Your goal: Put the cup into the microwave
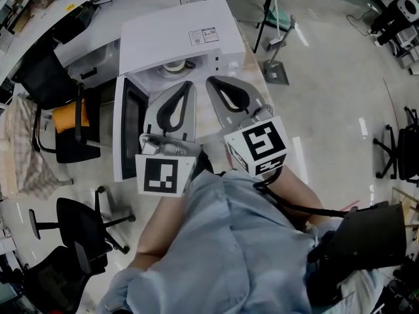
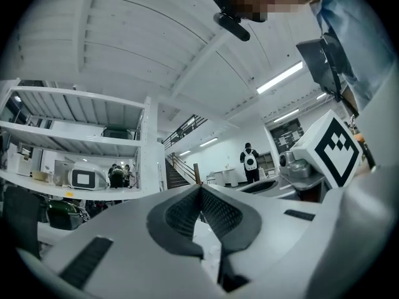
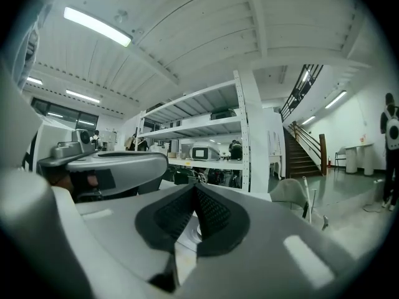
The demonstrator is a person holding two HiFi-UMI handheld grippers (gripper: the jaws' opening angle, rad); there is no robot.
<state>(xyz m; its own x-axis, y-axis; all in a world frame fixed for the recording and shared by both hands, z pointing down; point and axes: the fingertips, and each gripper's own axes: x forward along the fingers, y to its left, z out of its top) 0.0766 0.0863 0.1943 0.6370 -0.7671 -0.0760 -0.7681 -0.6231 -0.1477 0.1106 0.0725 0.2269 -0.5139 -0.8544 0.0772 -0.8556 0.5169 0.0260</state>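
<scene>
Left gripper (image 1: 185,90) and right gripper (image 1: 215,87) hang side by side just in front of the microwave (image 1: 173,31), each with its jaws pressed together on nothing. The left gripper view (image 2: 201,190) and the right gripper view (image 3: 194,190) both show the pads meeting at the tips with no object between them. The cup (image 1: 175,66) stands inside the microwave, close to the mouth of the cavity as far as the head view shows, and neither gripper touches it.

The door (image 1: 126,129) hangs wide open at the microwave's left, so the likely remaining step is swinging it shut. If the cup sits as near the front as it seems, a fast swing could clip it and tip it. A closed gripper pushed in to nudge the cup deeper could topple it instead. The two grippers are also near enough to knock together if one reaches across for the door.

Under the microwave, a tan tabletop (image 1: 204,123) shows between the grippers. Left of the microwave stand black office chairs (image 1: 78,224). Around it spreads a pale, glossy floor (image 1: 327,77). Farther off are white shelving (image 3: 206,129), a staircase (image 3: 305,154), and a person with a backpack (image 2: 250,162).
</scene>
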